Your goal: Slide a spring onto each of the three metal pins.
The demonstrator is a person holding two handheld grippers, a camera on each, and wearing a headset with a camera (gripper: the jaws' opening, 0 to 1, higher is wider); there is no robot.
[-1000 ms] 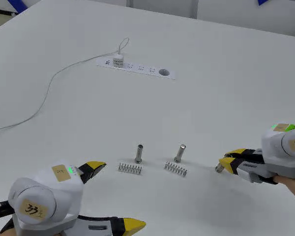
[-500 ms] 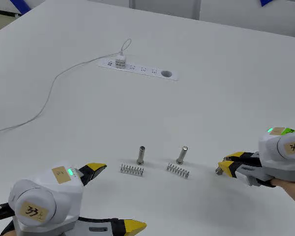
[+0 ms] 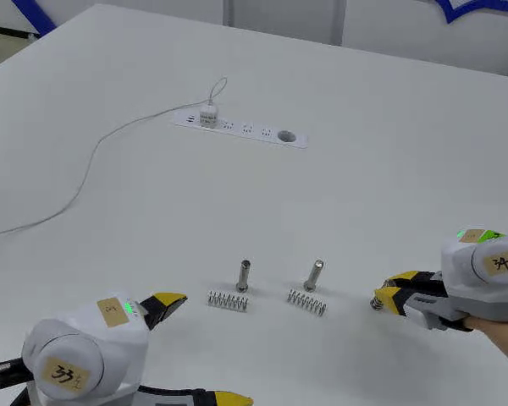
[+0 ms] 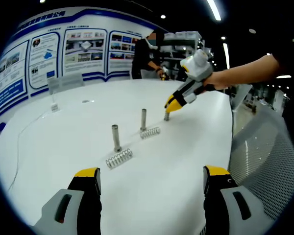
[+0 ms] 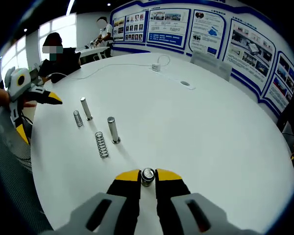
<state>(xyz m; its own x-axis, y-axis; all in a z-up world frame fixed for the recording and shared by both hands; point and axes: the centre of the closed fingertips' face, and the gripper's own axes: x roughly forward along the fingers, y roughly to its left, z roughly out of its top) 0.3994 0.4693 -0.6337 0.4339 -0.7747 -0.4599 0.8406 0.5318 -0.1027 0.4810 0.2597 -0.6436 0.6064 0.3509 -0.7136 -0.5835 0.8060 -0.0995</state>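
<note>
Two metal pins (image 3: pixel 243 275) (image 3: pixel 315 274) stand upright on the white table (image 3: pixel 339 194). A loose spring (image 3: pixel 228 300) (image 3: pixel 306 302) lies in front of each. To their right, my right gripper (image 3: pixel 388 296) is shut on a third pin (image 3: pixel 377 299), which stands on the table. Coils seem to wrap it, but I cannot tell for sure. The right gripper view shows the jaws closed on that pin's round head (image 5: pixel 147 175), with both other pins (image 5: pixel 85 108) (image 5: pixel 112 129) beyond. My left gripper (image 3: pixel 199 351) is open and holds nothing, near the front edge (image 4: pixel 152 171).
A white power strip (image 3: pixel 241 130) with a plug and a long cable (image 3: pixel 85 169) lies at the back of the table. People stand at other benches in the background of both gripper views.
The head camera has tilted, so the whole picture has shifted. The pins, the springs and both grippers have kept their places relative to one another.
</note>
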